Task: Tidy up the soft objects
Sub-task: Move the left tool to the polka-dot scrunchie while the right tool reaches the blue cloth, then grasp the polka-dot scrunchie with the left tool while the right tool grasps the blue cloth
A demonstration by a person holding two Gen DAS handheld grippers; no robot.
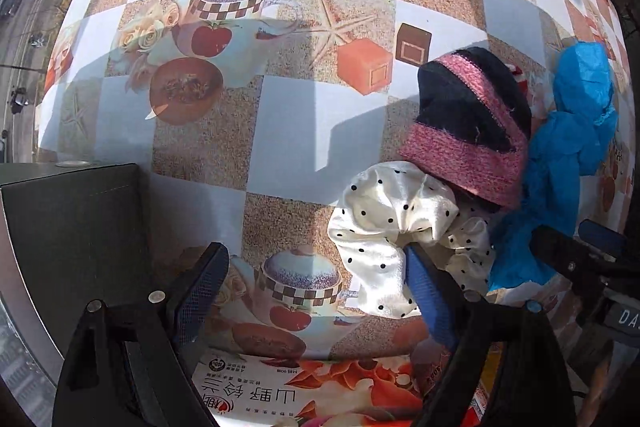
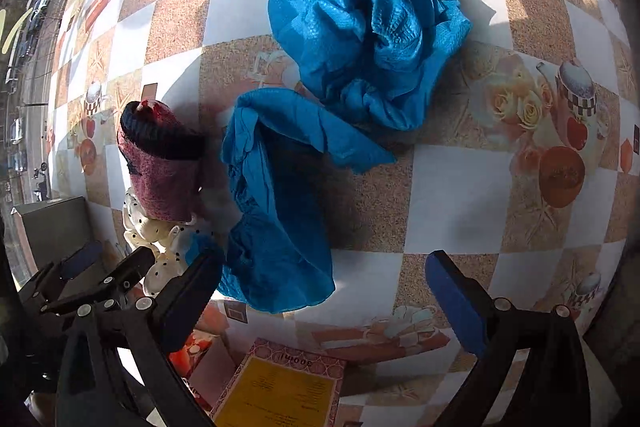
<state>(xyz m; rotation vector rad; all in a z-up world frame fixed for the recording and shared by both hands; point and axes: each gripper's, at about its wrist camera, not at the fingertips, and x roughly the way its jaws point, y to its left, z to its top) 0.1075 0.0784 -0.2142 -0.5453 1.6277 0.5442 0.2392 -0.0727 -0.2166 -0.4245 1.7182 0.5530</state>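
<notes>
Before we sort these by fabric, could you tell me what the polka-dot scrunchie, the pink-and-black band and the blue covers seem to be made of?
Polka-dot scrunchie: probably satin, glossy cream with sheen on the folds.
Pink-and-black band: looks knitted, matte, fuzzy, with visible yarn texture.
Blue covers: likely thin non-woven fabric, crinkled, with a fine embossed grid.

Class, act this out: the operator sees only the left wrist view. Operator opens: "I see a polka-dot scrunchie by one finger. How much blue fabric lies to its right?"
Observer: Two pieces: a crumpled blue bundle farther off and a long blue piece nearer.
Operator: Is the right gripper on either?
Observer: No; the right gripper is open, and one finger sits at the long piece's edge.
Operator: Anything below it?
Observer: A pink box with a yellow label.
</notes>
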